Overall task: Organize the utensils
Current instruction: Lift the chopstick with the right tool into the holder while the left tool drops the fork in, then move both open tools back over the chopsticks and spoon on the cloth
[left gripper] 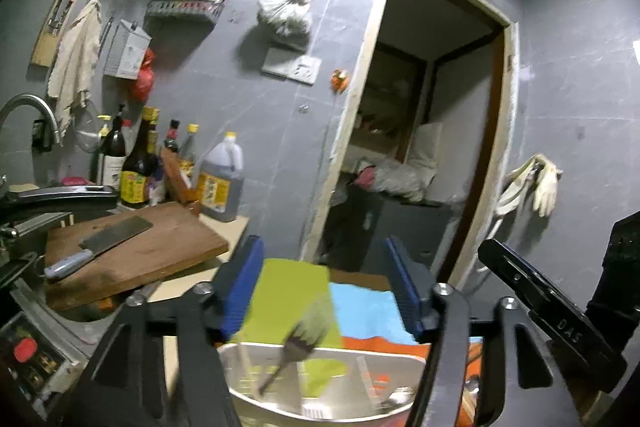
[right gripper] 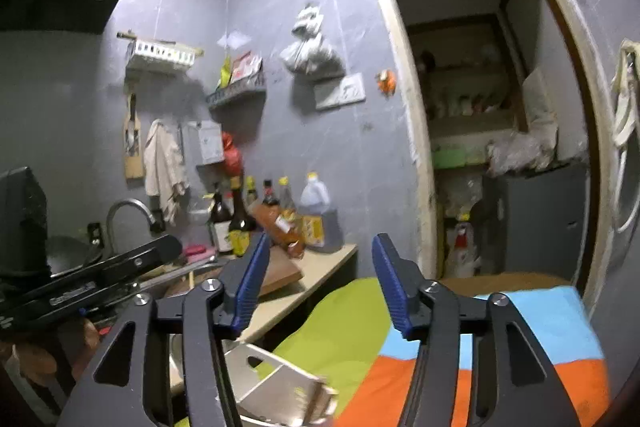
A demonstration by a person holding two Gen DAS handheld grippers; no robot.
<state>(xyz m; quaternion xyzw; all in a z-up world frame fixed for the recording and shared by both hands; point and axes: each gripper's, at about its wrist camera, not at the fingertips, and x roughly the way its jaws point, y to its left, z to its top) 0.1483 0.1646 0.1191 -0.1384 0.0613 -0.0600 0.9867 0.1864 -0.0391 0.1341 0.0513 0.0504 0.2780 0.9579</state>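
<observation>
The fork (left gripper: 298,349) is standing in the metal utensil caddy (left gripper: 320,415) at the near bottom of the left wrist view, its long axis tilting from low left to upper right, tines pointing up and away toward the far wall; it is blurred. The caddy is sitting on a green, blue and orange mat (left gripper: 360,307). The left gripper (left gripper: 324,287) is hovering above the caddy with its blue pads (left gripper: 240,291) spread wide and gripping nothing. The right gripper (right gripper: 318,285) is likewise gaping wide and empty, over the mat (right gripper: 540,323), with the caddy (right gripper: 280,383) lying low and to its left. At far left, a cleaver (left gripper: 108,239) is lying on a wooden cutting board (left gripper: 160,255).
</observation>
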